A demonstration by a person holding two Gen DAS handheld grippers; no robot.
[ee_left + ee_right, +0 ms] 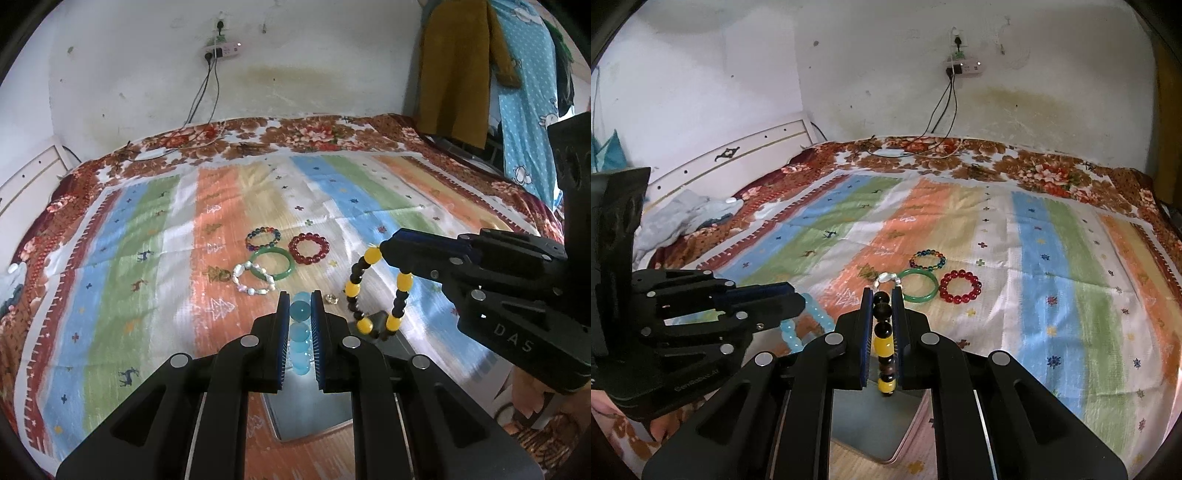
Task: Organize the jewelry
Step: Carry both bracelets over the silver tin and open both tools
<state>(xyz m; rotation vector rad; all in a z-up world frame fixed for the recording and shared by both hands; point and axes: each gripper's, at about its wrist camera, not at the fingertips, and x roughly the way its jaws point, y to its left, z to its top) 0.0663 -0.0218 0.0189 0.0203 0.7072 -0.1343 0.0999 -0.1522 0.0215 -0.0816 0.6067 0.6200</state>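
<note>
My left gripper [300, 301] is shut on a light blue bead bracelet [300, 334], held above a grey tin box [310, 417]. My right gripper [882, 295] is shut on a yellow and black bead bracelet [884, 347], which hangs above the same box [882, 424]. The yellow and black bracelet [373, 291] also shows in the left wrist view, hanging from the right gripper [388, 247]. The blue bracelet [809, 317] hangs from the left gripper [801, 301] in the right wrist view. On the bed lie a multicolour bead bracelet [263, 236], a red bead bracelet [308, 248], a green bangle [272, 263] and a white pearl bracelet [251, 281].
A striped cloth [147, 240] covers the bed over a floral blanket [317, 133]. A small clear trinket [332, 297] lies near the box. A power strip [221, 50] with cables hangs on the wall. Clothes [458, 70] hang at the right. A headboard [738, 162] stands at the left.
</note>
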